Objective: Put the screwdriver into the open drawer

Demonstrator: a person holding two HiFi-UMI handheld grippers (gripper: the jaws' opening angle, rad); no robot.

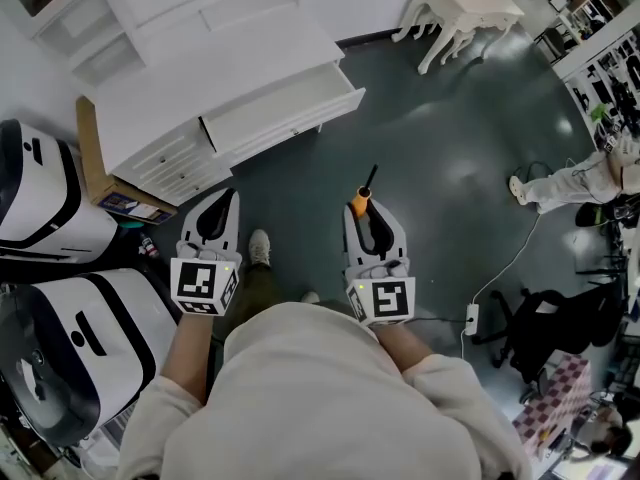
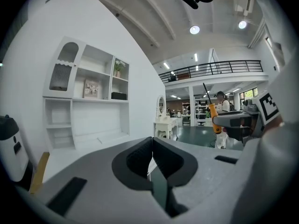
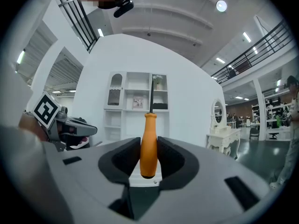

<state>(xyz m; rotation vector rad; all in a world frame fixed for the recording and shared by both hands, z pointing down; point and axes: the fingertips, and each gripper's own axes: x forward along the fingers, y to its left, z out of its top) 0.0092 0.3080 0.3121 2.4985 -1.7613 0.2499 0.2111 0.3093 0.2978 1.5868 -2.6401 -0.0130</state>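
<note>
The screwdriver [image 1: 360, 204] has an orange handle and a black shaft that points away from me. My right gripper [image 1: 366, 216] is shut on the handle, and in the right gripper view the handle [image 3: 149, 148] stands upright between the pads. My left gripper [image 1: 221, 204] is held beside it on the left, its jaws closed together with nothing between them [image 2: 151, 144]. From the left gripper view the held screwdriver [image 2: 213, 114] shows at the right. The open drawer [image 1: 288, 105] juts out of a white cabinet [image 1: 200, 58] ahead and to the left of both grippers.
A cardboard box [image 1: 96, 164] leans at the cabinet's left, with white and black machines [image 1: 45, 208] beside it. A white dressing table [image 1: 462, 10] stands at the far right. A person [image 1: 572, 182], a cable with a power strip [image 1: 472, 318] and an office chair [image 1: 540, 340] are on the right.
</note>
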